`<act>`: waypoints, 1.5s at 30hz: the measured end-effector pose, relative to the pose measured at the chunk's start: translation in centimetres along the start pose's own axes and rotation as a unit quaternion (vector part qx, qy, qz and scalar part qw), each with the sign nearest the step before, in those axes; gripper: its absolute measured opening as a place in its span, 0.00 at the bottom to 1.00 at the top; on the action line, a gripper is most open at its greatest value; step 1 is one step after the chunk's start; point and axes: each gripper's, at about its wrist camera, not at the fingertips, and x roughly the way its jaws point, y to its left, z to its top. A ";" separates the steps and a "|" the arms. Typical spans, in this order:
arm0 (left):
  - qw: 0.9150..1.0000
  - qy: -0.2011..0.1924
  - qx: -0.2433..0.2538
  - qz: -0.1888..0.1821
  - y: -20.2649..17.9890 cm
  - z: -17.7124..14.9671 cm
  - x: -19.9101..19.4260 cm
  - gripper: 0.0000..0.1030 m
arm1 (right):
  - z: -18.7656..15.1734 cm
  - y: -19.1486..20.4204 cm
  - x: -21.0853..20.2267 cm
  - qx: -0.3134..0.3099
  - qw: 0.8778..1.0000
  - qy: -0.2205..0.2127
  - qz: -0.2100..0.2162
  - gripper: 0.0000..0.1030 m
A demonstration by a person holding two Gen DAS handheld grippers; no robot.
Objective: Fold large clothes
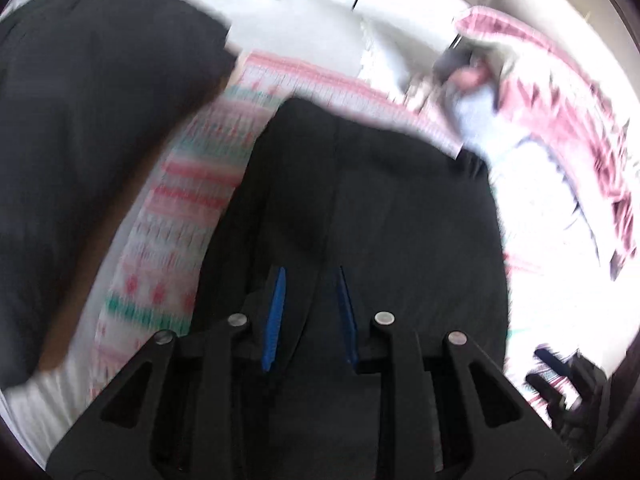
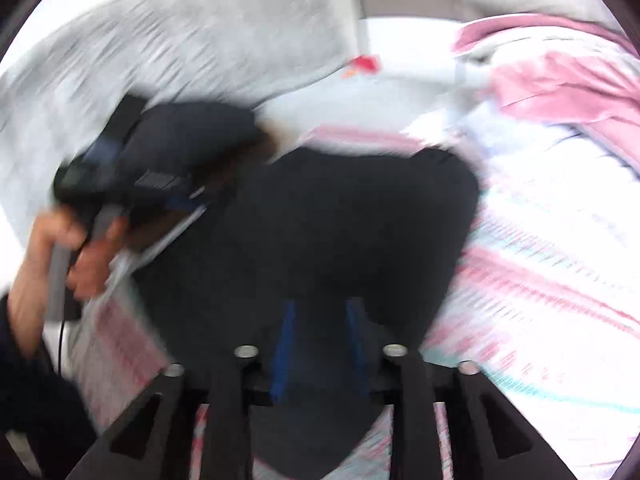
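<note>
A black garment (image 1: pixel 360 184) lies on a patterned pink, white and green bedspread (image 1: pixel 180 208). My left gripper (image 1: pixel 310 276) is shut on the black garment, with cloth bunched between its blue pads. The garment also fills the middle of the right wrist view (image 2: pixel 340 220). My right gripper (image 2: pixel 320 308) is shut on the black garment too, cloth between its blue pads. The left gripper's body (image 2: pixel 120 168) and the hand holding it show at the left of the right wrist view. Both views are blurred by motion.
A pink and white pile of clothes (image 1: pixel 560 120) lies at the right on the bed. A grey quilted cover (image 2: pixel 160 48) lies at the back left. A small red item (image 2: pixel 364 63) sits near the far edge. A dark sleeve (image 1: pixel 80 120) fills the left.
</note>
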 end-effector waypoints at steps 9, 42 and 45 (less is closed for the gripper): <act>0.999 0.030 0.021 0.013 -2.8 8.2 7.4 0.40 | 11.8 -11.6 11.5 0.168 0.984 0.052 -0.008 0.39; 0.992 0.106 -0.072 -0.018 4.9 -4.8 1.3 0.71 | -7.1 -11.4 4.6 0.321 0.939 0.054 0.109 0.84; 0.992 0.104 -0.072 -0.021 5.4 -5.9 1.1 0.76 | -8.3 -11.9 5.8 0.347 0.929 0.056 0.120 0.84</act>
